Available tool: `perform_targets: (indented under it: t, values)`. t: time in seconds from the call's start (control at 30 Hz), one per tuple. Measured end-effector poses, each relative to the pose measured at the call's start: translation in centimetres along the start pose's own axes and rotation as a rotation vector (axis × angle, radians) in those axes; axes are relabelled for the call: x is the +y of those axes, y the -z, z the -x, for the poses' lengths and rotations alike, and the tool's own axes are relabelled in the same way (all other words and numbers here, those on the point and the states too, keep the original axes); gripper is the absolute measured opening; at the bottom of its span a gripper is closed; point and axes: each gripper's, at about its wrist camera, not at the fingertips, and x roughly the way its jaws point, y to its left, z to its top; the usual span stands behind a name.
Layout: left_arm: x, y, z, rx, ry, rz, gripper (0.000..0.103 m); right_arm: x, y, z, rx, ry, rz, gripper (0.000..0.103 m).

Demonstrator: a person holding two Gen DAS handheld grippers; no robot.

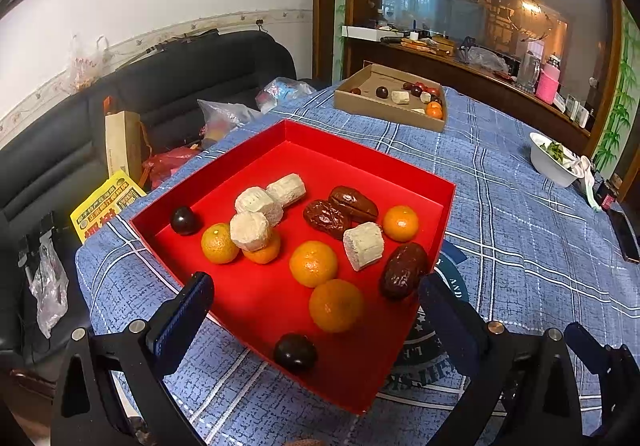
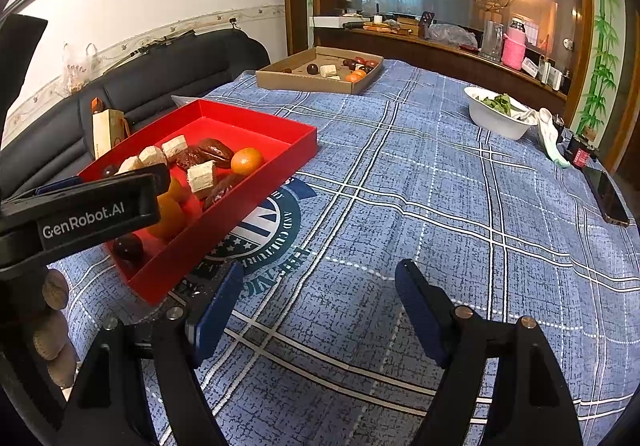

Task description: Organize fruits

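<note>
A dark plum (image 1: 295, 352) sits just ahead of the left tool (image 1: 316, 294), spread wide and empty above the red tray (image 1: 448, 202); round, probably slippery, best pinched across its middle.

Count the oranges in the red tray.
5 in the red tray: one far right, one mid-front, one nearest, one left, and one partly hidden under a white chunk. More could be hidden.
</note>
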Motion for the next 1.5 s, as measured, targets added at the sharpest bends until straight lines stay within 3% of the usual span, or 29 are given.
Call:
perform_targets:
  t: [1.5]
  values:
    - [-0.6,0.3,-1.1,0.037,0.007,0.0,0.103,-0.1,0.4,-1.0,0.03,-0.013,-0.007,0.081]
